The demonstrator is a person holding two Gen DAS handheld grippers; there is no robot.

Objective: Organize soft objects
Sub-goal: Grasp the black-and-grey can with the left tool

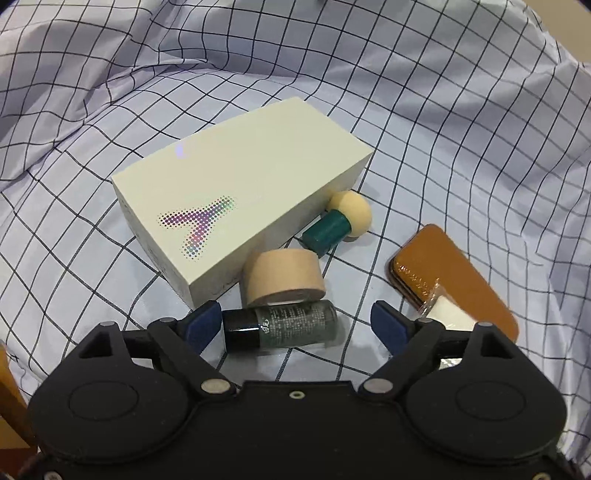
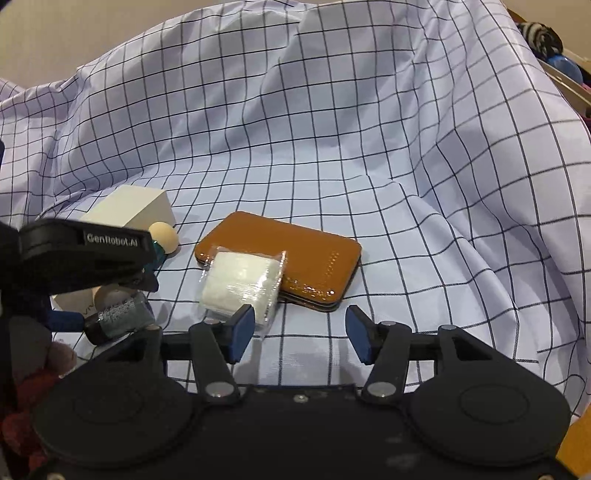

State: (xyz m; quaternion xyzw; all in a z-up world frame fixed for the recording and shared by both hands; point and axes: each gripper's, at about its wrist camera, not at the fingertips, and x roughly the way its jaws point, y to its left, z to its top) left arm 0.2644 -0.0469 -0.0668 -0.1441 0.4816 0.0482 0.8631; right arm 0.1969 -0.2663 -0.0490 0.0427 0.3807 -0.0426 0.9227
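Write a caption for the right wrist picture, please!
Right gripper open near a wrapped white roll leaning on a brown wallet.

Beige wall (image 2: 74, 33) behind; wooden furniture edge (image 1: 11, 398) at left.

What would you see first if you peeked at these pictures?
The big white box with a shiny rainbow Y lies in the middle of the checked cloth. Right in front of it sit a tan tape roll and a dark little bottle between the open left gripper fingers. Off to the right, an orange-brown case carries a white wrapped roll on its near corner.
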